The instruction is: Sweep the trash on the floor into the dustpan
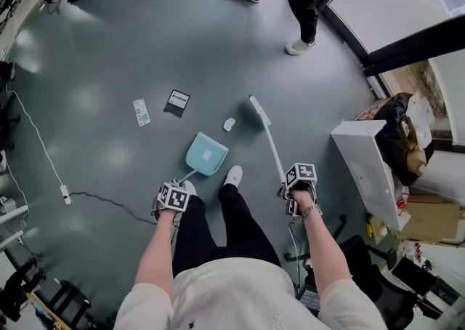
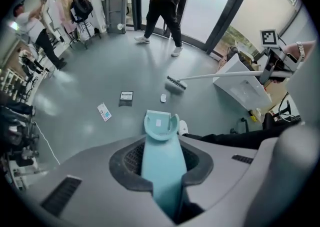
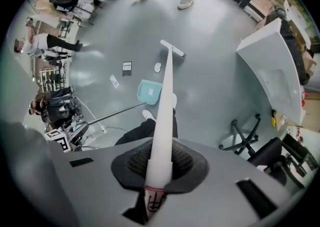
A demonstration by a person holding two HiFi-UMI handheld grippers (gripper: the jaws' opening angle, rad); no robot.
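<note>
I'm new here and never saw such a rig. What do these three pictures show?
No robot here: a person holds a two-jaw gripper in each hand. The head view looks down from their head. Each gripper view rides on one gripper, looking along its jaws. The left gripper is shut on the handle of the dustpan. The right gripper is shut on the handle of the broom. On the floor lie a white scrap by the broom head, a black card and a white packet.

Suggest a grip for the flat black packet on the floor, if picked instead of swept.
Likely its near edge: the black packet lies flat on the floor, so only the thin rim is offered. Come in low from the person's side, which looks open, sliding one jaw underneath.
</note>
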